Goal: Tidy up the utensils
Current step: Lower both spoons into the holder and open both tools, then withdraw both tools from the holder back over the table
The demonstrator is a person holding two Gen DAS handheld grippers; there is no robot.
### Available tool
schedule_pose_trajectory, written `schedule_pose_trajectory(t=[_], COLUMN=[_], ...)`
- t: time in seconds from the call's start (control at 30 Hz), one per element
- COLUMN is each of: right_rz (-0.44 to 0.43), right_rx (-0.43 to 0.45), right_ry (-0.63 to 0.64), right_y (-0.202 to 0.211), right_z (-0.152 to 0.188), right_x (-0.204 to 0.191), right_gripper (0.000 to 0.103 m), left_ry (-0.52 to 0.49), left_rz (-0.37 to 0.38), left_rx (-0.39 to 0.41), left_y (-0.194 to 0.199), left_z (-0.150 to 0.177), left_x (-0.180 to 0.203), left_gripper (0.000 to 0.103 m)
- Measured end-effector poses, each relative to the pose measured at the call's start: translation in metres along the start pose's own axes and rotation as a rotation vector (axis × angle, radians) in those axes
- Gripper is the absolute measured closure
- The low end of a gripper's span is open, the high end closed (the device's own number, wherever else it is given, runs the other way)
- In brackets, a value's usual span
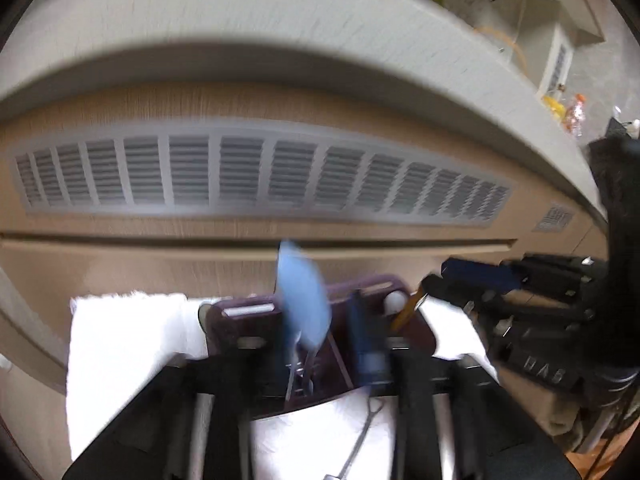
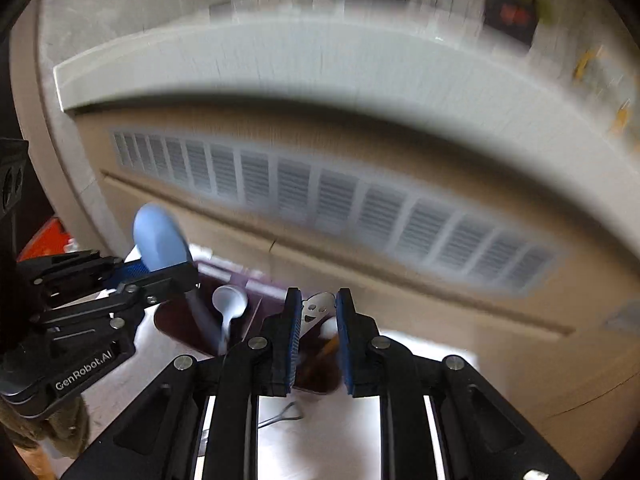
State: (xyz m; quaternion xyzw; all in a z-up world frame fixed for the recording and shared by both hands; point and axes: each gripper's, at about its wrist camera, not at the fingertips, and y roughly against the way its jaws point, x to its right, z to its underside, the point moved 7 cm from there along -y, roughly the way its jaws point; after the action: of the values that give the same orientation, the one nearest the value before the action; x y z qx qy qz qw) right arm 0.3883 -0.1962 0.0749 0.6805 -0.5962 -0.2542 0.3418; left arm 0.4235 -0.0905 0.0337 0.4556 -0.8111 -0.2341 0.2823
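A dark purple utensil holder (image 1: pixel 416 332) (image 2: pixel 176 320) stands on a white cloth (image 1: pixel 120 344). A light blue spatula (image 1: pixel 304 300) (image 2: pixel 160 240) stands in it, between the fingers of my left gripper (image 1: pixel 316 344) (image 2: pixel 160 276); the jaws are open and the pads are off it. My right gripper (image 2: pixel 320 340) (image 1: pixel 436 280) hangs over the holder's other end with a narrow gap. A smiley-face metal spoon (image 2: pixel 318 308) and an orange-handled utensil (image 2: pixel 330 346) (image 1: pixel 408 308) show in that gap, and neither pad presses on them. A white spoon (image 2: pixel 230 304) stands in the middle compartment.
A thin wire utensil (image 1: pixel 366 432) (image 2: pixel 284 414) lies on the cloth in front of the holder. Just behind the holder rises a wooden cabinet front with a long vent grille (image 1: pixel 260 176) (image 2: pixel 340 208) under a pale countertop edge (image 1: pixel 280 20). Both views are motion-blurred.
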Motion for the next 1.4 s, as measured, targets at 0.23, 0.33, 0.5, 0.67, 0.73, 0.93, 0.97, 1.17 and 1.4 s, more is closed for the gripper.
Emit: schedule_pose_trajectory(t=[0.23, 0.33, 0.5, 0.67, 0.73, 0.93, 0.97, 1.17, 1.4], right_rz=[-0.023, 0.006, 0.124, 0.194, 0.192, -0.114, -0.155, -0.286, -0.346], right_rx=[0.007, 0.078, 0.153, 0.159, 0.135, -0.032, -0.067, -0.15, -0.205], right_ry=[-0.071, -0.093, -0.049, 0.05, 0.093, 0.088, 0.087, 0.099, 0.189], right_y=[-0.04, -0.021, 0.018, 0.042, 0.047, 0.056, 0.056, 0.064, 0.07], right_z=[0.02, 0.027, 0.055, 0.12, 0.148, 0.227, 0.238, 0.284, 0.321], right_x=[0.019, 0.03, 0.035, 0.013, 0.0, -0.049, -0.054, -0.088, -0.136], right_gripper=[0.041, 0.04, 0.008, 0.002, 0.002, 0.019, 0.036, 0.058, 0.065], left_ry=[0.024, 0.028, -0.041, -0.113, -0.136, -0.123, -0.119, -0.015, 0.102], left_rz=[-0.055, -0.08, -0.172, -0.156, -0.136, -0.141, -0.134, -0.099, -0.101], left_rx=[0.014, 0.04, 0.038, -0.064, -0.092, -0.191, -0.214, -0.316, -0.403], left_y=[-0.012, 0.002, 0.03, 0.048, 0.054, 0.075, 0.076, 0.073, 0.059], left_z=[0.017, 0.023, 0.063, 0.131, 0.156, 0.225, 0.234, 0.266, 0.279], left_x=[-0.022, -0.03, -0.019, 0.012, 0.025, 0.042, 0.045, 0.038, 0.023], left_gripper=[0.035, 0.03, 0.021, 0.014, 0.013, 0.012, 0.012, 0.012, 0.012])
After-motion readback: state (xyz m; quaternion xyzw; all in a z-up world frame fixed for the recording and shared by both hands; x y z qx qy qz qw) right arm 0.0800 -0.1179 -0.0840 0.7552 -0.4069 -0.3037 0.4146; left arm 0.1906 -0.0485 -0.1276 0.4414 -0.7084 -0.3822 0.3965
